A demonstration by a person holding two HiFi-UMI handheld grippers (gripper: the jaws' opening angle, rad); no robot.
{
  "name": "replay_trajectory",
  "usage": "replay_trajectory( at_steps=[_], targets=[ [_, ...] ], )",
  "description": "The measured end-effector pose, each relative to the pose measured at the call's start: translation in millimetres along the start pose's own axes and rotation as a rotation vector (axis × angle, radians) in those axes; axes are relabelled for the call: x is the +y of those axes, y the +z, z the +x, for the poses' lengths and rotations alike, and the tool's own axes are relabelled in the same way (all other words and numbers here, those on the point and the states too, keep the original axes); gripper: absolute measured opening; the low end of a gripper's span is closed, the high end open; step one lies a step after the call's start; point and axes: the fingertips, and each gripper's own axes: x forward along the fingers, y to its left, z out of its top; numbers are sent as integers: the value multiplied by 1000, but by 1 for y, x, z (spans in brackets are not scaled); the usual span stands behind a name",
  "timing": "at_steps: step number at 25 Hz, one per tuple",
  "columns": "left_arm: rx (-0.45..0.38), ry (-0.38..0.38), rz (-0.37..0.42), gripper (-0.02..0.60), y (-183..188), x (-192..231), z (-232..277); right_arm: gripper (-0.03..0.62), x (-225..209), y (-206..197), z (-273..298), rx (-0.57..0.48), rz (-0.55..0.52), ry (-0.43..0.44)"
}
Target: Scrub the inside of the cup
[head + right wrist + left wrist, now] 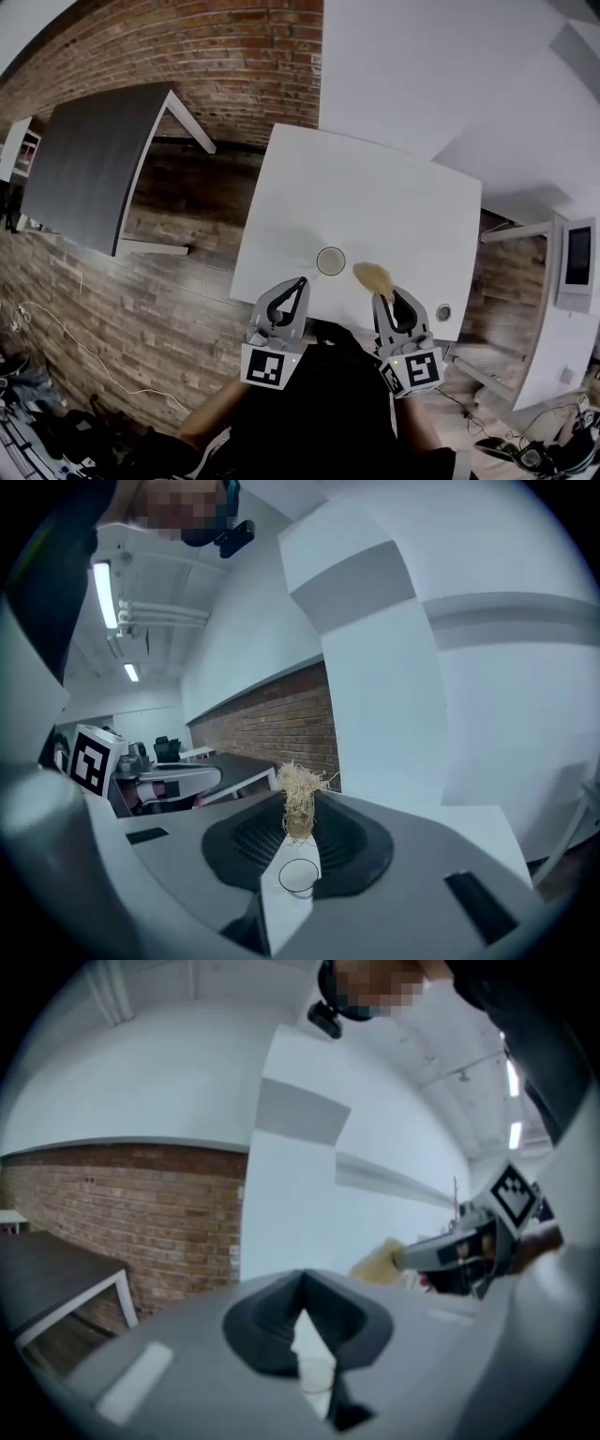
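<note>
A clear glass cup (330, 261) stands upright on the white table (375, 197) near its front edge. My right gripper (382, 298) is shut on a tan fibre scrubber (373, 276), held just right of the cup and a little nearer to me. In the right gripper view the scrubber (299, 803) sticks out between the jaws, with the cup (299, 876) below it. My left gripper (300, 282) is shut with nothing in it, just left of the cup and nearer to me. The cup (317, 1372) shows faintly below its closed jaws.
A small round object (442, 312) lies near the white table's front right corner. A dark grey table (89, 164) stands to the left over the wood floor. A brick wall (234, 56) runs behind, and a screen (577, 262) stands far right.
</note>
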Motion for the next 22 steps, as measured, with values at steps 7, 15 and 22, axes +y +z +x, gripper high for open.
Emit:
replay_trajectory(
  at_steps=[7, 15, 22],
  targets=[
    [-32, 22, 37, 3, -4, -1, 2, 61, 1, -13, 4, -68, 67, -56],
    [-46, 17, 85, 3, 0, -1, 4, 61, 6, -3, 7, -91, 27, -56],
    [-47, 6, 133, 3, 1, -1, 3, 61, 11, -2, 8, -93, 17, -58]
  ],
)
